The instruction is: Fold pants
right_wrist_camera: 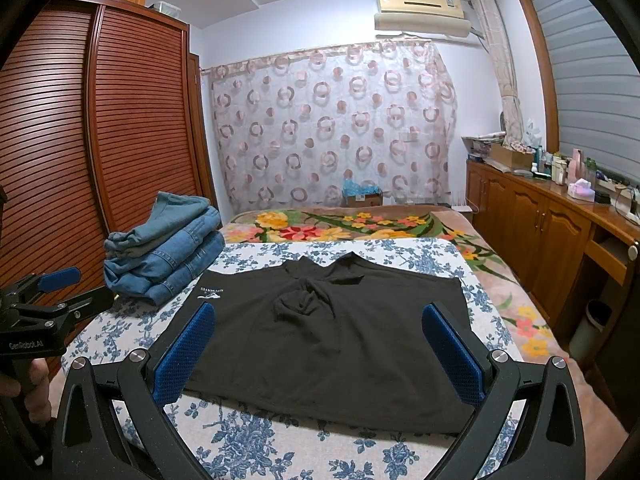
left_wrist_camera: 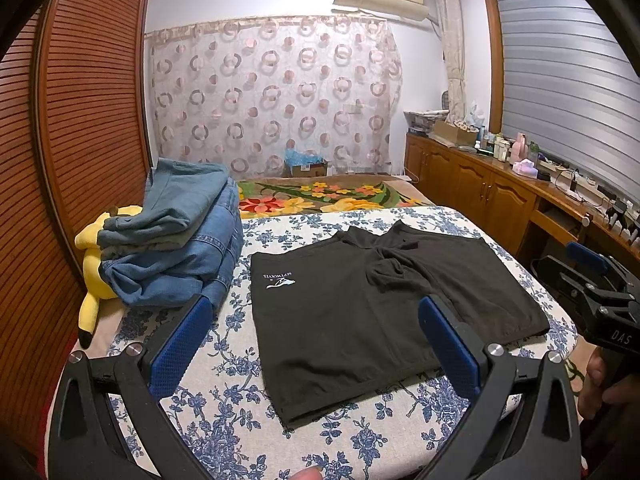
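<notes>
Black shorts [left_wrist_camera: 360,308] lie flat beside stacked jeans [left_wrist_camera: 188,248], crotch bunched; left gripper [left_wrist_camera: 316,320] and right gripper [right_wrist_camera: 318,328] hover, jaws apart, empty.

— What's around the bed?
— A stack of folded jeans [left_wrist_camera: 176,240] sits at its left side on the blue-flowered sheet [left_wrist_camera: 224,408], with a yellow plush toy [left_wrist_camera: 94,264] tucked just behind it, against the slatted wooden wardrobe [left_wrist_camera: 80,120].
— And further back?
— A bright floral blanket [right_wrist_camera: 352,226], then a circle-patterned curtain [right_wrist_camera: 332,128] with a cardboard box [right_wrist_camera: 362,199] at its foot. An air conditioner [right_wrist_camera: 422,14] hangs above.
— The right side?
— Wooden cabinets [right_wrist_camera: 532,220] under a shuttered window [left_wrist_camera: 568,88], the top crowded with bottles [right_wrist_camera: 560,168] and what may be a tissue pack [right_wrist_camera: 581,191]
</notes>
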A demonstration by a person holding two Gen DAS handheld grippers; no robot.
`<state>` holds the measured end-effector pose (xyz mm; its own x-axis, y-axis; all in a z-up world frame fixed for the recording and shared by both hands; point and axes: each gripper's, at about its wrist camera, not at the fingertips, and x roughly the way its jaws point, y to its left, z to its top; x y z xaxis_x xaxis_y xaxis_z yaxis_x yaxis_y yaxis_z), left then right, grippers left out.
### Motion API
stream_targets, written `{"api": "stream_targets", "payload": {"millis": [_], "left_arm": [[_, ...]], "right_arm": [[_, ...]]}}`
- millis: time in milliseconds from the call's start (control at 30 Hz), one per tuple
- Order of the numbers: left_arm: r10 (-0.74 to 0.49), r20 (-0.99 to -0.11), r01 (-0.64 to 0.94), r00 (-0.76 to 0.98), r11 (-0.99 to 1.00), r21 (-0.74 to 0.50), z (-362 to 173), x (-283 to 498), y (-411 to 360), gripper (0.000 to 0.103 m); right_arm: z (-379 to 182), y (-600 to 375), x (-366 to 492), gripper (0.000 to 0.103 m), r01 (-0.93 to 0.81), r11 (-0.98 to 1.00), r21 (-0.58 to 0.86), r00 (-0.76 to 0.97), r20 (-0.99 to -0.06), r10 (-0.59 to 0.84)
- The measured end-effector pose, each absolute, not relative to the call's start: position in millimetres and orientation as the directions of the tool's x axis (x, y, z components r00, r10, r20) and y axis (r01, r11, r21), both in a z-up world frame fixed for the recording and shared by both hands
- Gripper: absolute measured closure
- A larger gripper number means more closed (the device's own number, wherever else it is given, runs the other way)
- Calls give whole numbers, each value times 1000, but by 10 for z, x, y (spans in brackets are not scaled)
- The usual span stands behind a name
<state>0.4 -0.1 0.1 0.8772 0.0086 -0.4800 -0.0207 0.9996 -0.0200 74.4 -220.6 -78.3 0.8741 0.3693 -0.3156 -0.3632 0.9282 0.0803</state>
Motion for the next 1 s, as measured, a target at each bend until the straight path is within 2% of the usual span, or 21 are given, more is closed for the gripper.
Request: {"api": "stream_targets", "payload": {"millis": [1000], "left_arm": [[11, -475, -20, 880, 1000, -14, 1, 3, -5, 0]], "right_arm": [[-771, -2204, 723, 0, -361, 928, 88, 877, -306, 370]]}}
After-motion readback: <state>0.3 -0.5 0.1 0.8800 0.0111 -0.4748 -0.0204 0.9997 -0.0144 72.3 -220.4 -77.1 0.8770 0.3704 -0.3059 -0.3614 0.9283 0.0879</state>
